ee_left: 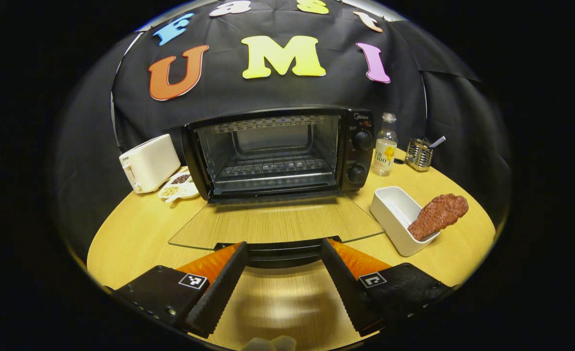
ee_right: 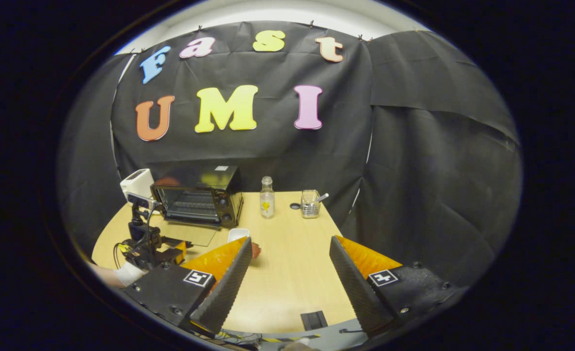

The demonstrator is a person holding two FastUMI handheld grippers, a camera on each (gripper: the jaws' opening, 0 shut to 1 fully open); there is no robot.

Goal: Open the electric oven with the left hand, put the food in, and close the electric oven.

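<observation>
Nearest the lens, the left gripper (ee_left: 282,253) stands spread wide, its fingers either side of the handle on the lowered glass door (ee_left: 277,222), gripping nothing. Beyond it the electric oven (ee_left: 277,153) gapes open, rack bare. To the right, near the door's edge, the reddish-brown food (ee_left: 438,214) lies propped on the white rectangular dish (ee_left: 394,214). In the right gripper view, the right gripper (ee_right: 289,265) hangs well back over the table (ee_right: 292,273), also wide open and empty. Opening looks done; loading and closing remain. Oven branding and the bottle (ee_left: 385,151) label are too small to make out reliably.
</observation>
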